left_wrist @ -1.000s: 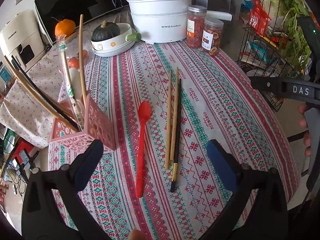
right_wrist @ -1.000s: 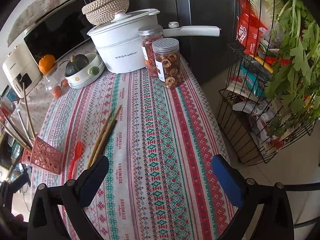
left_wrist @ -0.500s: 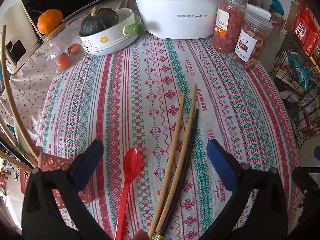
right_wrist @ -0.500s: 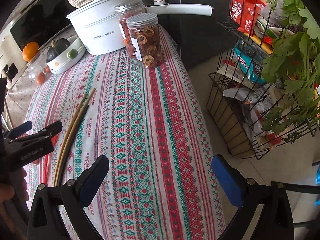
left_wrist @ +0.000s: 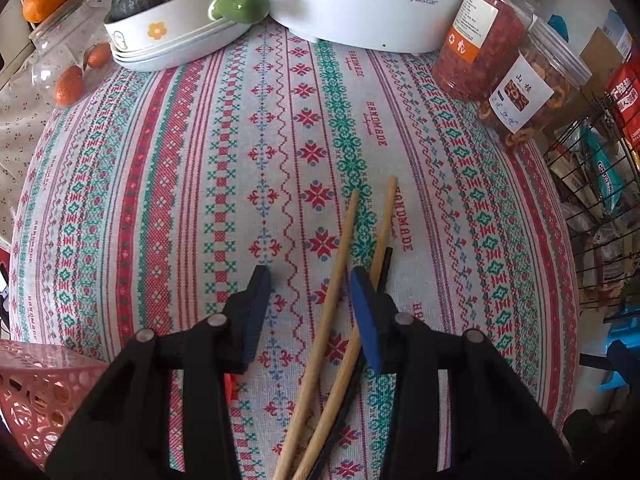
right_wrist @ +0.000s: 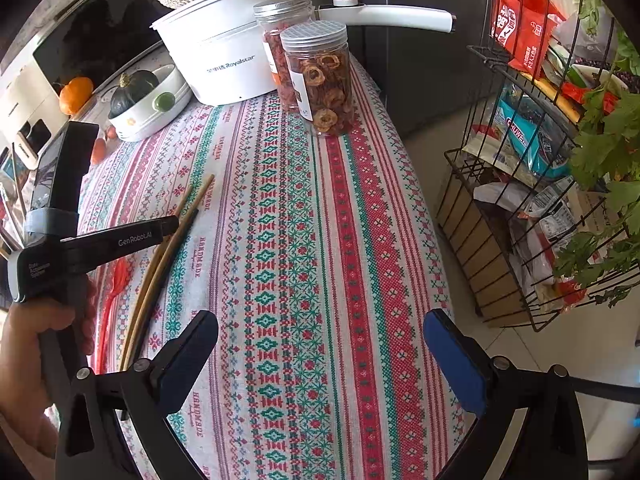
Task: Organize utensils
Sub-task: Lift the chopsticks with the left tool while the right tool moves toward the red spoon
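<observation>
Left gripper: low over the tablecloth near its front edge, jaws partly apart and holding nothing. One light wooden chopstick runs through the gap between the fingers; the second wooden chopstick and the black chopstick pass under or just behind the blue pad on the outer side.

Right gripper: spread wide and empty, hovering over the cloth toward the right edge, well apart from the utensils.

Chopstick axis: the long axis lies nearly along the left gripper's pointing direction, tips fanning away toward the white pot at the back edge, butt ends running out under the gripper body.

Red spoon: lies on the cloth beside the chopsticks, on the side toward the left edge; in the left wrist view only a red sliver shows behind the dark finger.

Pink holder: at the front left corner, close beside the left gripper.

Nearer hand: the left, clearly.

Judgement: closing now would likely catch one stick only; the jaws straddle it lengthwise, so the squeeze works.
</observation>
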A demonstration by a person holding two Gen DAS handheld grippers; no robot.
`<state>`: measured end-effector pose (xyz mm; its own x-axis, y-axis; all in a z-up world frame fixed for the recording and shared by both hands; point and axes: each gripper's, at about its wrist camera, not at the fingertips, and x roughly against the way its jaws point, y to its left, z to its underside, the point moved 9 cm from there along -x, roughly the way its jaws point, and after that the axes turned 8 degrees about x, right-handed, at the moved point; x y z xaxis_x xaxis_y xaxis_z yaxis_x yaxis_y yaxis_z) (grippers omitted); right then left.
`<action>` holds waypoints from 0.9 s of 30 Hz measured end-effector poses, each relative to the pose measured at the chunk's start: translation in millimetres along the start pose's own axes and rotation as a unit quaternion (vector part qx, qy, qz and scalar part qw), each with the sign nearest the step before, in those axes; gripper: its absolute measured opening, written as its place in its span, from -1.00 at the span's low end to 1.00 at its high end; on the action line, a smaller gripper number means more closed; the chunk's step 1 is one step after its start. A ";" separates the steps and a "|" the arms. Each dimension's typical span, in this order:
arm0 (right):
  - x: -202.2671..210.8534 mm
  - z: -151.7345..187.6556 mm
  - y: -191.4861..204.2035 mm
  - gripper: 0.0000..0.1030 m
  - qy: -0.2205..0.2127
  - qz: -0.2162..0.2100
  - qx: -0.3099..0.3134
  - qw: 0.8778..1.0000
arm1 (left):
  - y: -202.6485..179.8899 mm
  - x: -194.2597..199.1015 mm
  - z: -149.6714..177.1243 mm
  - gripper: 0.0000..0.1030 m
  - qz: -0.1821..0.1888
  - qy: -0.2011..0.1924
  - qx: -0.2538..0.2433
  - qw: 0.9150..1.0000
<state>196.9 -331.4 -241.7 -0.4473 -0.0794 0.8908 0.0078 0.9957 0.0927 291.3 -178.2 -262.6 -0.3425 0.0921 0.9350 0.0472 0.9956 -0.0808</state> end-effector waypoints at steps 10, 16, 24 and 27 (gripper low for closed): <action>-6.5 0.1 2.9 1.00 0.010 0.001 0.001 1.000 | -12.0 -9.2 -8.0 -0.83 0.000 0.015 -0.032 0.999; -1.5 2.1 11.2 1.00 0.005 -0.001 0.003 1.000 | -6.3 0.9 6.3 -0.85 0.034 0.023 -0.031 0.999; 4.0 5.4 23.6 1.00 0.003 0.005 0.019 1.000 | 4.7 67.7 26.3 -0.86 0.075 -0.028 -0.061 0.995; 2.7 8.1 28.0 1.00 0.008 0.000 0.017 1.000 | 14.3 97.3 37.6 -0.87 0.093 -0.048 -0.074 0.992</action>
<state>188.7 -303.4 -240.3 -0.4326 -0.0797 0.8980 -0.0228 0.9967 0.0775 223.3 -154.4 -185.7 -0.4029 0.2817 0.8708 0.2530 0.9487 -0.1898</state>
